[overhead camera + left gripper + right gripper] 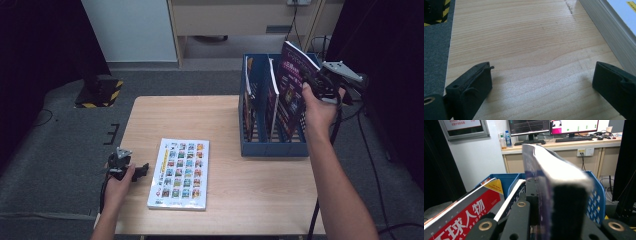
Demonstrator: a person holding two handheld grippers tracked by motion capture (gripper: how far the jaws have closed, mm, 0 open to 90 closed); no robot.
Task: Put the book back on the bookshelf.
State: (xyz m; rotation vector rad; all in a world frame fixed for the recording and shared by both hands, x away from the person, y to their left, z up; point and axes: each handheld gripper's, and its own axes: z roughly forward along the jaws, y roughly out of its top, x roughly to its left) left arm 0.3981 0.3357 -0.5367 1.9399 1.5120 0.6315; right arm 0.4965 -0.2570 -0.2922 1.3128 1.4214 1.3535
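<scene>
- A purple magazine (292,90) is clamped between the jaws of the right gripper (320,80), held upright and tilted over the right compartment of the blue file rack (272,147) at the far right of the table (220,120).
- In the right gripper view the magazine (554,177) is seen edge-on with the jaws pinched tight on it; the rack wall (596,195) lies just behind.
- The lower edge looks already inside the slot, so a straight, slow descent is called for, with the spine kept clear of the divider.
- Release is best delayed until the base is reached.
- The left gripper (131,169) is rested low at the near left, jaws spread wide and empty, just beside the flat white magazine (181,172).
</scene>
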